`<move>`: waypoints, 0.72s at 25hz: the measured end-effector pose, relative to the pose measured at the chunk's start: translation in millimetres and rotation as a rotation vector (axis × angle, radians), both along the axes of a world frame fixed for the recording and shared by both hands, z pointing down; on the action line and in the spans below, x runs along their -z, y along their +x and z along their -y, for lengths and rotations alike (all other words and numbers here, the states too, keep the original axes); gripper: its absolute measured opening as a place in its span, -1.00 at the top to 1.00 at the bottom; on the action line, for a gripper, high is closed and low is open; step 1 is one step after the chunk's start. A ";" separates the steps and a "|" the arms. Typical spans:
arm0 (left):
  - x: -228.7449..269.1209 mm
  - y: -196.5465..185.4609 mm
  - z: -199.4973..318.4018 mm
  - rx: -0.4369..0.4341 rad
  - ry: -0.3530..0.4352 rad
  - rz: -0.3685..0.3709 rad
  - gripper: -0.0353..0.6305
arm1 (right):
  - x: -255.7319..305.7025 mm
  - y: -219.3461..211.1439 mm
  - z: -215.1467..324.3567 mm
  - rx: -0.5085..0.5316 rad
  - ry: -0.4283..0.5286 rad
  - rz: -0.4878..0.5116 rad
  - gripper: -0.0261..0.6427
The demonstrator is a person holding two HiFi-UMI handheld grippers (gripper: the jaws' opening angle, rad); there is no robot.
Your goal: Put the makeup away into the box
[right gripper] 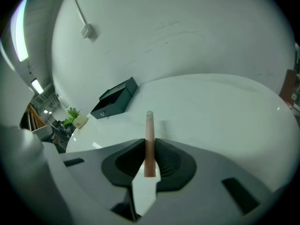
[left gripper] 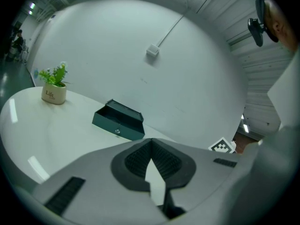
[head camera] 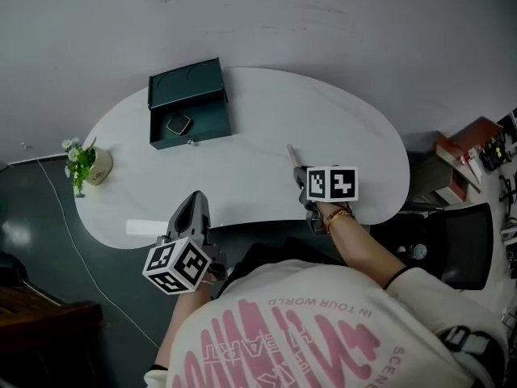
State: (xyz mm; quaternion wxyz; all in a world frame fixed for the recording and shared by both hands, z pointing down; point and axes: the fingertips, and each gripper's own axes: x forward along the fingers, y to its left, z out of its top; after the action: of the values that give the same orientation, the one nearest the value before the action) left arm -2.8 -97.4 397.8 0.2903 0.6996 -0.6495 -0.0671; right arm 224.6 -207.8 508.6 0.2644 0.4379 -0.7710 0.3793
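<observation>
Both right gripper fingers pinch the makeup stick.

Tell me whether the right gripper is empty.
No, the right gripper is clamped on a slim pinkish makeup pencil.

The left tongs point across the white desk, their 2 dark ribbed pads meeting at the tips with nothing between them. Beyond stands the dark green box, lid raised. A potted plant sits far left.
</observation>
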 end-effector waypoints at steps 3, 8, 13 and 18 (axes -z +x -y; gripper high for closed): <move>-3.8 -24.5 -17.5 0.025 -0.005 -0.004 0.89 | 1.4 -39.4 -17.8 0.058 -0.001 0.011 0.73; -9.0 -65.9 -45.4 0.069 -0.010 -0.006 0.89 | 3.0 -98.8 -41.9 0.133 0.002 0.030 0.73; -12.4 -105.5 -68.2 0.114 -0.008 -0.011 0.89 | 3.3 -147.4 -61.6 0.185 0.006 0.044 0.73; -17.1 -130.7 -80.1 0.130 -0.007 -0.023 0.89 | 6.9 -187.9 -79.1 0.227 0.006 0.065 0.73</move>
State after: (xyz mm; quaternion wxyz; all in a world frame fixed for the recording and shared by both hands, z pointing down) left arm -133.6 -17.3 414.9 0.2953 0.6540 -0.6904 -0.0914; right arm 36.7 -128.7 501.7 0.2793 0.3362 -0.8248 0.3588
